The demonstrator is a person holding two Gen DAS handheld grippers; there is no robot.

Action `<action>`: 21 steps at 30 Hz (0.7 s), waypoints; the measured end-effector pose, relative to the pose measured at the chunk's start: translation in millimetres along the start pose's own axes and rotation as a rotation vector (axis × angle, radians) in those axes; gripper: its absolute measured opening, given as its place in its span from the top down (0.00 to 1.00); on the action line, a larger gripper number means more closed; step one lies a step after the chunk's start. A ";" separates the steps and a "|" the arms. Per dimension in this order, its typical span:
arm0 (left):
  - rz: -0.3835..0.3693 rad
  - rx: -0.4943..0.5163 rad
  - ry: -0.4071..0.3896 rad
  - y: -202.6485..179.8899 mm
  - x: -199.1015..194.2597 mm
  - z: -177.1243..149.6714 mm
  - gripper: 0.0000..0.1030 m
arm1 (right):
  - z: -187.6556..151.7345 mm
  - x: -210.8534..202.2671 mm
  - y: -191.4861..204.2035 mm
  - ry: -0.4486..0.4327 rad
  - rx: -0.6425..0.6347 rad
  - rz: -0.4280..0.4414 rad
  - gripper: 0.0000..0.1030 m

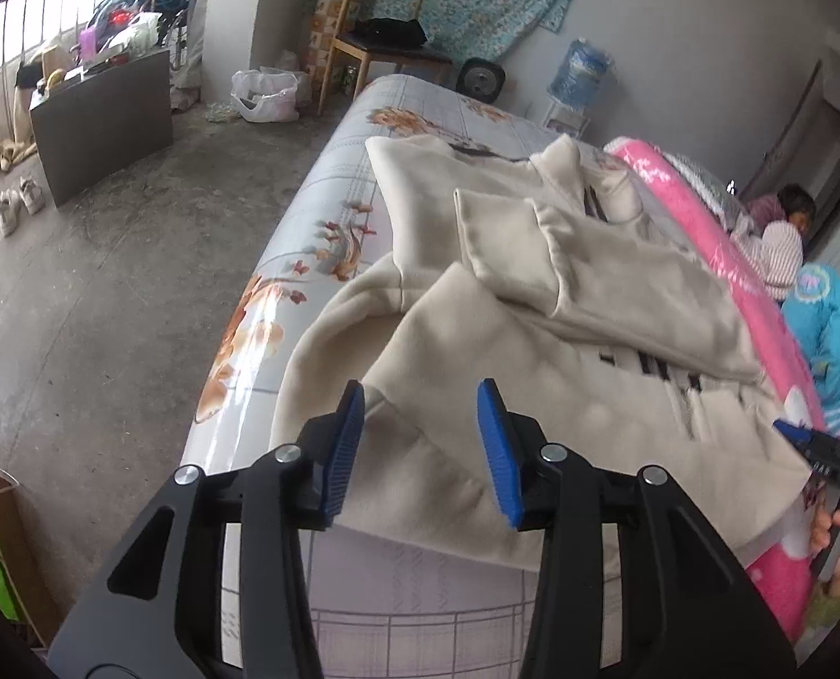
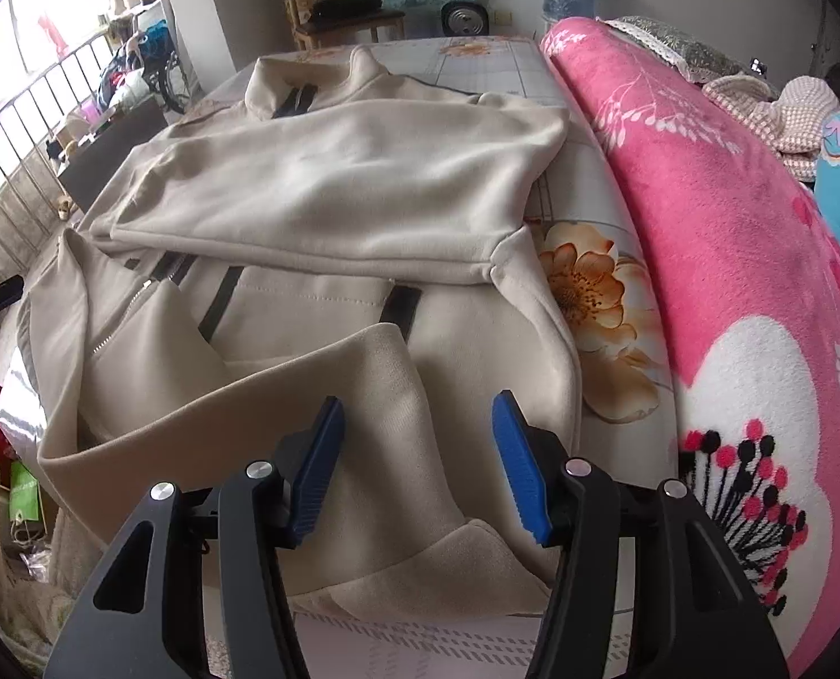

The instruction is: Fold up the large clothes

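Note:
A cream zip jacket (image 1: 538, 396) with dark stripes lies spread on the bed (image 1: 329, 181). Its sleeves are folded across the chest, and its near hem is turned up in loose folds. My left gripper (image 1: 420, 396) hangs open just above the jacket's near left corner, with cloth below the blue pads but nothing pinched. In the right wrist view the jacket (image 2: 329, 181) fills the middle. My right gripper (image 2: 420, 404) is open over the turned-up hem near the right side. The right gripper's tip (image 1: 810, 444) also shows at the left wrist view's right edge.
A thick pink flowered blanket (image 2: 719, 237) is heaped along the bed's right side. A person in blue (image 1: 832, 339) is beyond it. A wooden chair (image 1: 374, 39), a water bottle (image 1: 581, 73) and a dark cabinet (image 1: 103, 119) stand past the bed, with bare concrete floor (image 1: 108, 294) on the left.

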State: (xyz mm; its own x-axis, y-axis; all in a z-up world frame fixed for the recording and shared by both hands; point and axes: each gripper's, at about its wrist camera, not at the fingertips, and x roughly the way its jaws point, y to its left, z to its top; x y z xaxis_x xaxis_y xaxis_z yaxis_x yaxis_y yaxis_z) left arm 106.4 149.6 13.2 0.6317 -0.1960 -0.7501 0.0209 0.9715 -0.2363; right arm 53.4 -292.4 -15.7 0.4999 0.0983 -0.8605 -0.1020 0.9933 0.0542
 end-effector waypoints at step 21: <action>0.156 0.029 -0.061 2.1 13.5 4.9 0.89 | 5.5 -75.4 -11.7 -0.280 0.099 -0.036 0.95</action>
State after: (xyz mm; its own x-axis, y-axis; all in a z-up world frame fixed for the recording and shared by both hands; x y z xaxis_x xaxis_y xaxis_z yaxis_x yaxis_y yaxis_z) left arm 118.7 149.7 5.6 0.6748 -0.0352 -0.7372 -0.0592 0.9931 -0.1016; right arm 21.6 -311.1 51.4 0.7209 0.0620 -0.6902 -0.0021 0.9962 0.0873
